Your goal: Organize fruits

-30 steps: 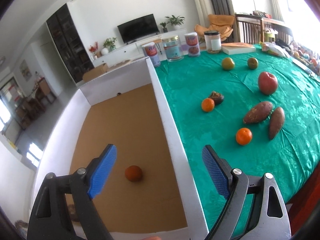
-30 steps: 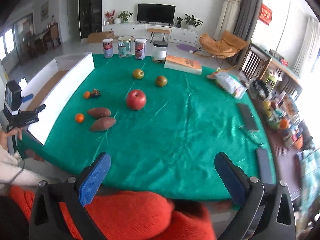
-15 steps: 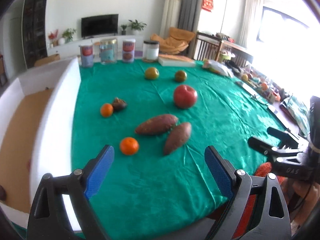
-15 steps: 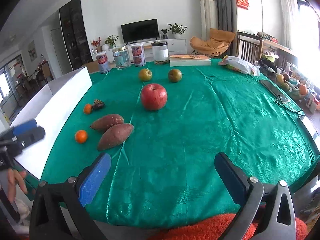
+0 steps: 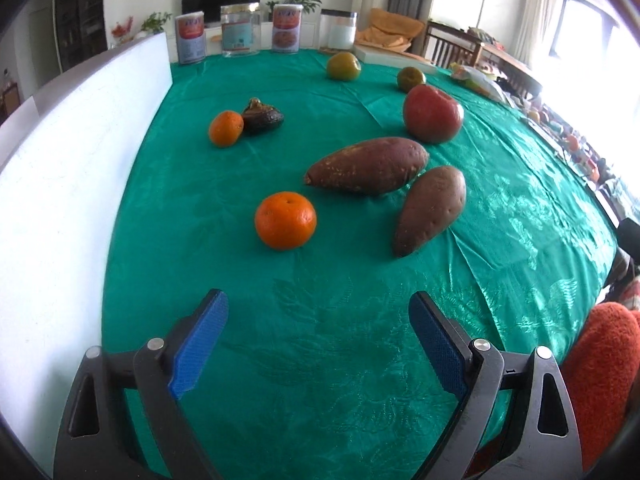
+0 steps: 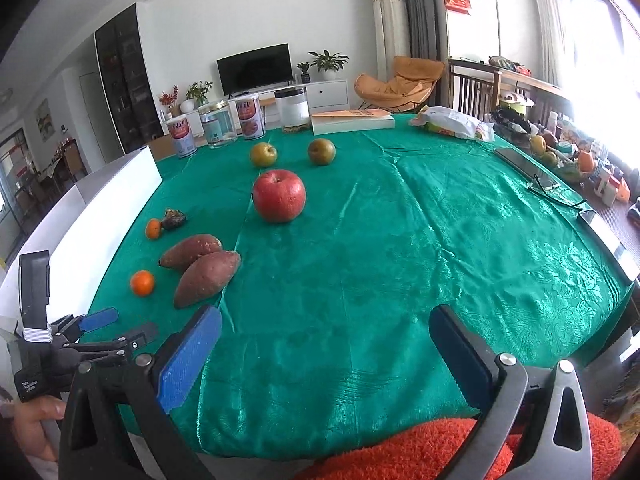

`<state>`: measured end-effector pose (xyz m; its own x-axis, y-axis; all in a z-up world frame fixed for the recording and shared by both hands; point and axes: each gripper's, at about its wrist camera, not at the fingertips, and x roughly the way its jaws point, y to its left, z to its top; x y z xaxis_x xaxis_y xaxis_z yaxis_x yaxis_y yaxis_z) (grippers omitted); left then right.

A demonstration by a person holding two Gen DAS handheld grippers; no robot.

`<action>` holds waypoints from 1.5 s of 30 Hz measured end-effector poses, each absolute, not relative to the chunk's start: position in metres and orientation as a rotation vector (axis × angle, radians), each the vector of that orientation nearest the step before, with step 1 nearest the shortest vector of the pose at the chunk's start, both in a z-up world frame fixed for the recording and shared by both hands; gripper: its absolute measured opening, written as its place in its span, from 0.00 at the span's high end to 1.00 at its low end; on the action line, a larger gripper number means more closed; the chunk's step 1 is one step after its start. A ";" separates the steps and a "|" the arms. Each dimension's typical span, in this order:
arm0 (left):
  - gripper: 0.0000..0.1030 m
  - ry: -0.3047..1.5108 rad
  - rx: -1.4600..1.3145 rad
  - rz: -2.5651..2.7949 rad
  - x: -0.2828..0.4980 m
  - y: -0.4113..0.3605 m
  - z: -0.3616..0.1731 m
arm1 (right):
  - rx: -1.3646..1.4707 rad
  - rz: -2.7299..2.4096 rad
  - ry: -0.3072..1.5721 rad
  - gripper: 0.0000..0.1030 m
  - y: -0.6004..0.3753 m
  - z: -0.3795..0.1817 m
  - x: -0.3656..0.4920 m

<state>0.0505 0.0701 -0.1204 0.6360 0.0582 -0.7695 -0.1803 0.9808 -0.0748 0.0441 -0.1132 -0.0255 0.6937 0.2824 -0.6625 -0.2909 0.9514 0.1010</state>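
On the green tablecloth [image 5: 320, 340] lie a near orange [image 5: 285, 220], two sweet potatoes [image 5: 368, 165] [image 5: 430, 210], a red apple [image 5: 432, 114], a far orange [image 5: 226, 128] beside a dark shrivelled fruit [image 5: 262, 116], and two green-brown pears [image 5: 343, 65] [image 5: 411, 79]. My left gripper [image 5: 318, 344] is open and empty, low over the cloth just short of the near orange. My right gripper [image 6: 326, 354] is open and empty at the table's front edge; the apple [image 6: 279, 195] and near orange [image 6: 142, 283] show ahead of it, and the left gripper [image 6: 116, 326] shows at its lower left.
A white-walled box [image 5: 72, 152] runs along the table's left side. Cans and jars [image 5: 240, 30] and a book [image 6: 352, 120] stand at the far edge. A snack bag [image 6: 452, 126] and a phone [image 6: 524, 166] lie at the right. My red sleeve [image 6: 420, 452] is below.
My left gripper has swung right from over the box, where an orange lies, and dropped low toward the near orange. My right gripper has moved forward over the table's edge.
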 end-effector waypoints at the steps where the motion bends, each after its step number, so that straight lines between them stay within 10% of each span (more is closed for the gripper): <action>1: 0.10 0.880 -0.135 0.139 0.051 0.070 -0.123 | -0.011 0.323 0.744 0.00 -0.113 -0.026 0.045; 13: 0.02 0.845 -0.066 0.163 0.050 0.071 -0.129 | -0.039 0.463 1.000 0.01 -0.078 -0.044 0.082; 18: 0.02 0.838 -0.066 0.164 0.048 0.071 -0.129 | -0.019 0.592 1.091 0.43 -0.021 -0.063 0.117; 45: 0.02 0.830 -0.066 0.167 0.049 0.068 -0.129 | -0.032 0.404 1.065 0.50 -0.096 -0.075 0.195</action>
